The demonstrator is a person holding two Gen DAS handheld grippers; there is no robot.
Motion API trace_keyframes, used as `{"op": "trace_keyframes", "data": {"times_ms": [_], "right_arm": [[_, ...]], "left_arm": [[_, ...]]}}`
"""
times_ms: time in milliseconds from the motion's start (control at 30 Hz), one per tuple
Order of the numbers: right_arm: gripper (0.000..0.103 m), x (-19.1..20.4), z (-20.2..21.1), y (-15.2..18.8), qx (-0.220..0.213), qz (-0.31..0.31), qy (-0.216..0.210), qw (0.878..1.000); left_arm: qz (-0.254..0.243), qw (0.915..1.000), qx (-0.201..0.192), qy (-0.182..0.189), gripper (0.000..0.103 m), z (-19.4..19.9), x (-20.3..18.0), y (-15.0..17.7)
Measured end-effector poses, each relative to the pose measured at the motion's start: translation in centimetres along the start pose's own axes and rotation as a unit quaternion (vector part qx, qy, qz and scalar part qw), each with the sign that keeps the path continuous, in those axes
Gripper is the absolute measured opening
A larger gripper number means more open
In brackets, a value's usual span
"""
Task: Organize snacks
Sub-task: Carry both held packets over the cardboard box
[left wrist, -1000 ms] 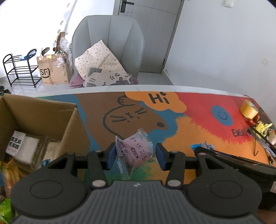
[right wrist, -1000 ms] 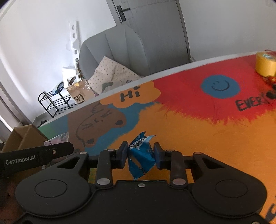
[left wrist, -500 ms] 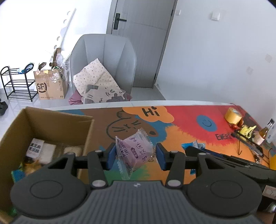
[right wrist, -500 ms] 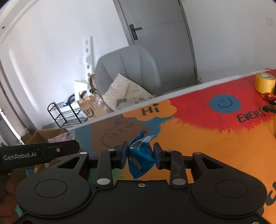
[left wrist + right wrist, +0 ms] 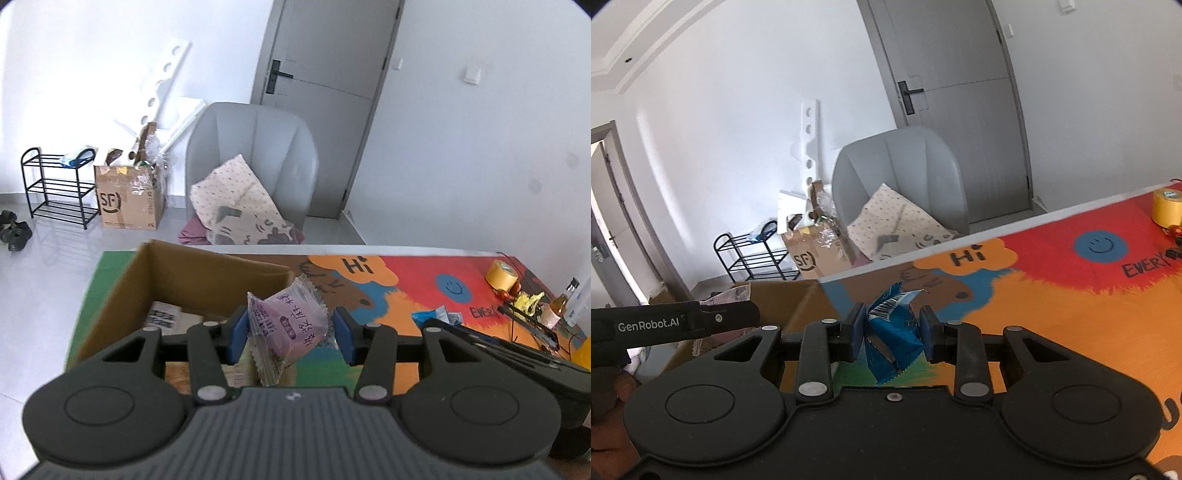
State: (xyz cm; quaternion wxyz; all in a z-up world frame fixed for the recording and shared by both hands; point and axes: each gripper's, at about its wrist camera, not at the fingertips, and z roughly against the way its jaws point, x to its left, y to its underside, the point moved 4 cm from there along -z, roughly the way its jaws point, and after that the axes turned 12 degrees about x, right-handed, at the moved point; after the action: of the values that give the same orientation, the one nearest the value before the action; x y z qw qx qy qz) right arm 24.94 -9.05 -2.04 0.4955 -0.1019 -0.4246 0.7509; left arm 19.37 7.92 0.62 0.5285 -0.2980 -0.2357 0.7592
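My left gripper [image 5: 290, 334] is clamped on a purple snack packet [image 5: 286, 321], jaws partly closed with both blue pads pressing its sides; the packet sits tilted, crimped end hanging down between the fingers. It hangs above the near right corner of the open cardboard box [image 5: 192, 273], over the box wall where it meets the table. Inside the box I see a white-labelled packet [image 5: 162, 317] and other wrapped snacks, mostly hidden behind my fingers. My right gripper [image 5: 892, 334] is pinched narrow on a blue snack packet [image 5: 892, 332], barcode end up, pads tight on both sides, held above the colourful table mat [image 5: 1052, 314]. In the right wrist view my left gripper's side arm [image 5: 683, 321] shows at the left edge with the purple packet's edge poking above it, next to the same box [image 5: 783, 299]. In the left wrist view the blue packet's tip [image 5: 436, 317] peeks above my right gripper's body, to the right of the purple one. Yellow tape roll [image 5: 500, 275] sits at the far right of the table near bottles and clutter. Grey chair [image 5: 255, 162] with a dotted cushion stands beyond the table, a shoe rack [image 5: 55, 188] and an SF carton [image 5: 127, 199] left of it.
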Motion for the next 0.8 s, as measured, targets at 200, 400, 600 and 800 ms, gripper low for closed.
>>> {"op": "trace_keyframes", "data": {"times_ms": [200, 400, 600, 800], "right_arm": [[0.029, 2.5, 0.1, -0.1, -0.005, 0.015, -0.005, 1.0], [0.029, 4.5, -0.3, -0.1, -0.003, 0.029, -0.006, 1.0], [0.029, 6.1, -1.2, -0.2, 0.001, 0.04, -0.007, 0.999], [0.03, 7.2, -2.2, -0.4, 0.008, 0.047, -0.007, 0.999]], "left_arm": [[0.013, 0.9999, -0.004, -0.01, 0.048, 1.2, 2.8, 0.3], [0.031, 0.9993, 0.0, -0.019, 0.048, 1.1, 5.2, 0.3], [0.042, 0.999, 0.007, -0.009, 0.048, 0.2, 6.6, 0.4], [0.047, 0.9988, 0.006, 0.011, 0.05, -0.5, 6.8, -0.1]]}}
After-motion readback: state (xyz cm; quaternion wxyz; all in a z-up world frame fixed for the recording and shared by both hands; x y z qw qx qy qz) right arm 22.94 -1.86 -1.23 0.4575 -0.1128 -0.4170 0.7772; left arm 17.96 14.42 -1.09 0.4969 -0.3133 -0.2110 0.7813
